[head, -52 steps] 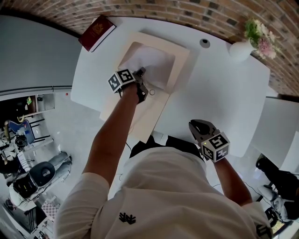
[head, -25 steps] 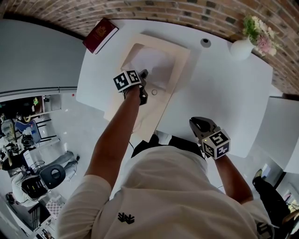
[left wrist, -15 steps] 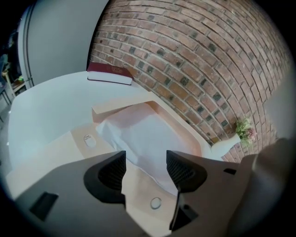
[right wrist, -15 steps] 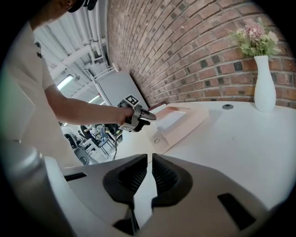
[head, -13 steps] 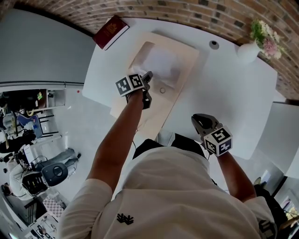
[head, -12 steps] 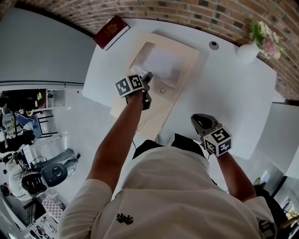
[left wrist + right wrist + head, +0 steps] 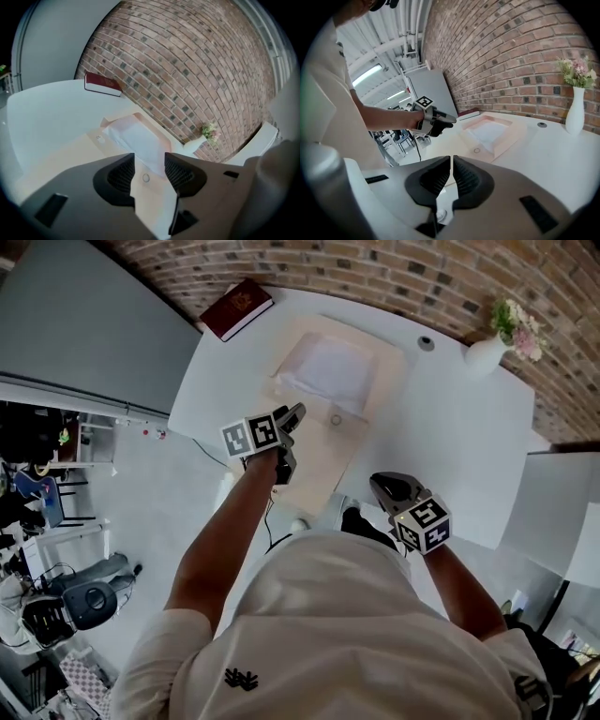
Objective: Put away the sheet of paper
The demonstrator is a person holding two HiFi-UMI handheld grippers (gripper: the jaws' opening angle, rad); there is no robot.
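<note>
The left gripper has pulled back from the sheet of paper. A moment ago its tips were at the sheet's near left corner; now it hovers off the near left edge of the beige folder, nearer the person. Its jaws are apart with nothing between them, though they are closing. The sheet lies flat in the shallow recess at the far end of the folder, on the white counter, touched by neither gripper. The right gripper has stayed well short of the folder's near right side, jaws together and empty. The placing looks done; probably only closing the folder remains, if that.
</note>
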